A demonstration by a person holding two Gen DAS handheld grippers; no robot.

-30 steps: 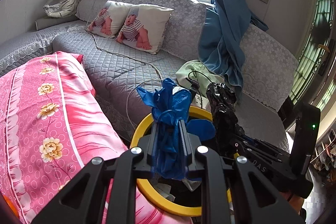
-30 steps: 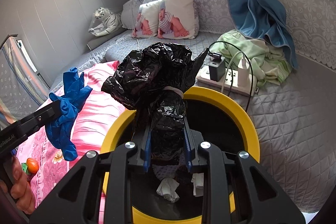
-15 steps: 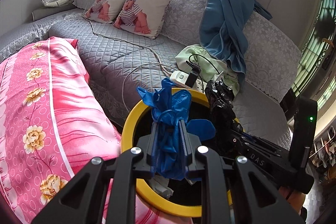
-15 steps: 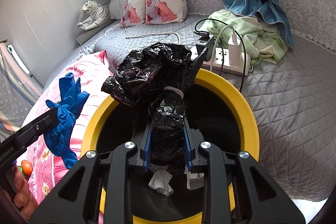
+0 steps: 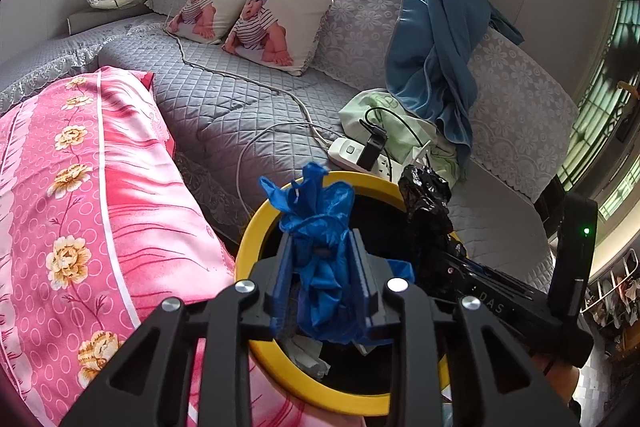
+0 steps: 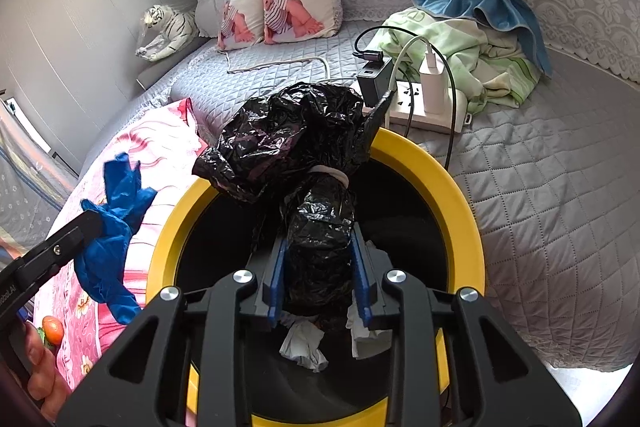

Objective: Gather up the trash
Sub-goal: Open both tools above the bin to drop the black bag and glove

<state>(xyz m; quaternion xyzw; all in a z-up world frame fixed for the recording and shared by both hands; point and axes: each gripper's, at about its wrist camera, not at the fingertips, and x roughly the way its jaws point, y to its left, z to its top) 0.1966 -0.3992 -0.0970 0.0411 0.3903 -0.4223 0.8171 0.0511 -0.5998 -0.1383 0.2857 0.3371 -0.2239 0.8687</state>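
A yellow-rimmed black bin (image 5: 256, 227) stands by the bed; it also shows in the right wrist view (image 6: 448, 183), with crumpled white tissues (image 6: 302, 343) at its bottom. My left gripper (image 5: 322, 279) is shut on a crumpled blue glove (image 5: 316, 223), held over the bin's near-left rim. My right gripper (image 6: 318, 267) is shut on a tied black plastic bag (image 6: 288, 143), held over the bin's opening. The blue glove (image 6: 110, 219) also shows at the left of the right wrist view, and the black bag (image 5: 426, 199) to the right in the left wrist view.
A pink floral quilt (image 5: 80, 207) lies left of the bin. On the grey quilted bed (image 6: 560, 207) behind it are a white power strip (image 6: 424, 103) with chargers and cables, a green cloth (image 6: 480, 55), two baby-print pillows (image 5: 260, 15) and a blue curtain (image 5: 436, 47).
Both grippers have moved forward and down over the bin with their loads still held. The bin now fills more of the right wrist view.
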